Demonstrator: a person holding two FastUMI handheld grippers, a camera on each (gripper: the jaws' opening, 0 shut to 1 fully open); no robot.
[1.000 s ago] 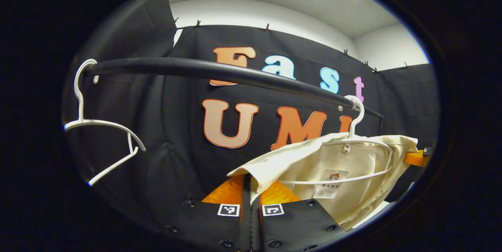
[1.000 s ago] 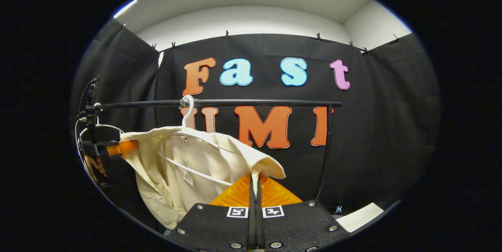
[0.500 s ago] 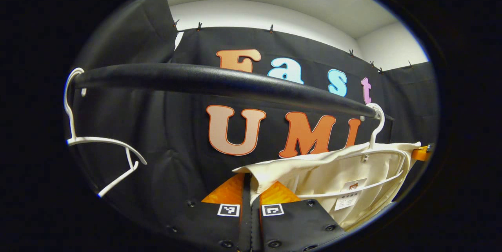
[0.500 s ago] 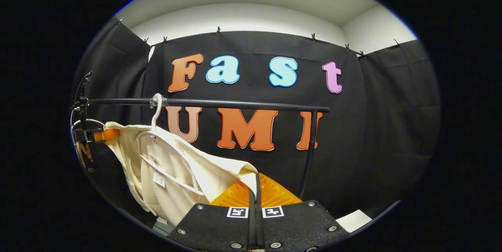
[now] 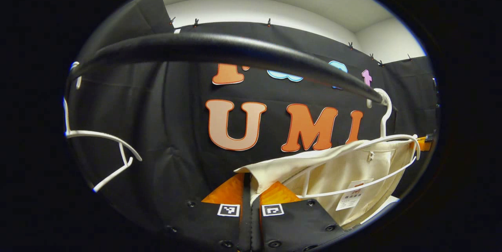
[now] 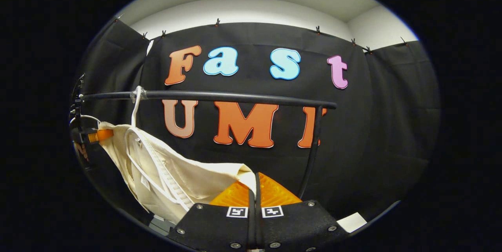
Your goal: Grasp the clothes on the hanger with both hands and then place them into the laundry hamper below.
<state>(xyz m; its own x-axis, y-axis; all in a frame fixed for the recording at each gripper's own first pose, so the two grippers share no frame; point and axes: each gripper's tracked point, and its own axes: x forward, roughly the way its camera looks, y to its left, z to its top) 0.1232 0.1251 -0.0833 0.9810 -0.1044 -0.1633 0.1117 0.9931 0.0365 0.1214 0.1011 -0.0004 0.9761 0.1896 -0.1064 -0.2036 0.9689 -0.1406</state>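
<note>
Step in hand: pulling the cream shirt (image 5: 345, 167) off its white hanger (image 5: 386, 142), judged from both shoulders being gripped while the hanger hook sits on the black rail (image 5: 219, 50).

Left tool (image 5: 251, 189): fingers pressed together, pinching a shoulder edge of the shirt. Right tool (image 6: 254, 189): same, pinching the other shoulder edge (image 6: 239, 171). In the right gripper view the other tool (image 6: 98, 135) shows at the shirt's far end.

Shirt location: hanging below the rail, stretched between the two tools, hanger partly inside it, collar area and tag (image 5: 351, 197) visible. A second, bare hanger (image 5: 98, 142) hangs further along the rail, well apart.

Orientation: the shirt's long axis now runs shoulder to shoulder, roughly along the rail; the body drapes downward out of sight.

Next move, my guess: spread or slide the shoulders clear of the hanger arms, then lower. Hamper isn't visible from here, so the drop has to be aimed below the rail. Risk: fabric catching on a hanger arm.
</note>
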